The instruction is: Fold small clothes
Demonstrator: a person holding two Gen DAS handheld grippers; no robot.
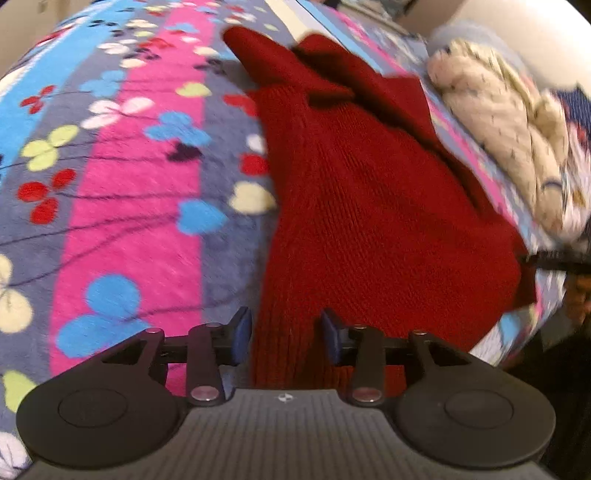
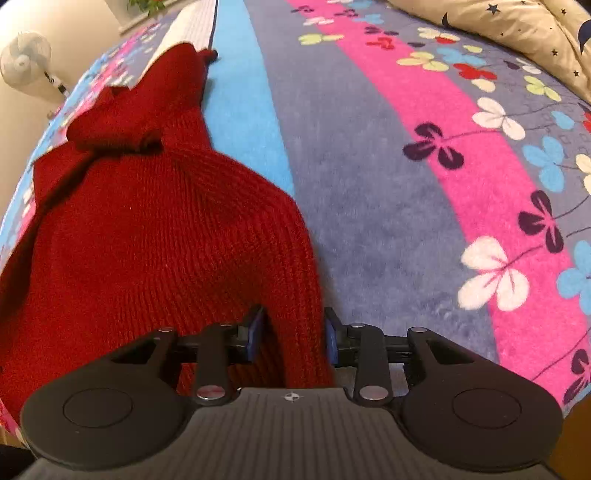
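Note:
A small dark red knitted sweater (image 1: 369, 206) lies on a flowered blanket (image 1: 140, 184); it also shows in the right wrist view (image 2: 147, 236). My left gripper (image 1: 286, 338) has its blue pads on either side of the sweater's ribbed hem at one corner. My right gripper (image 2: 291, 338) has its pads either side of the ribbed hem at the other corner. The knit fills the gap between both pairs of pads. The sleeves and collar are bunched at the far end (image 2: 118, 125).
A cream speckled garment pile (image 1: 506, 122) lies right of the sweater. A beige star-print quilt (image 2: 517, 26) lies at the blanket's far right. A white fan (image 2: 26, 59) stands off the bed's left edge.

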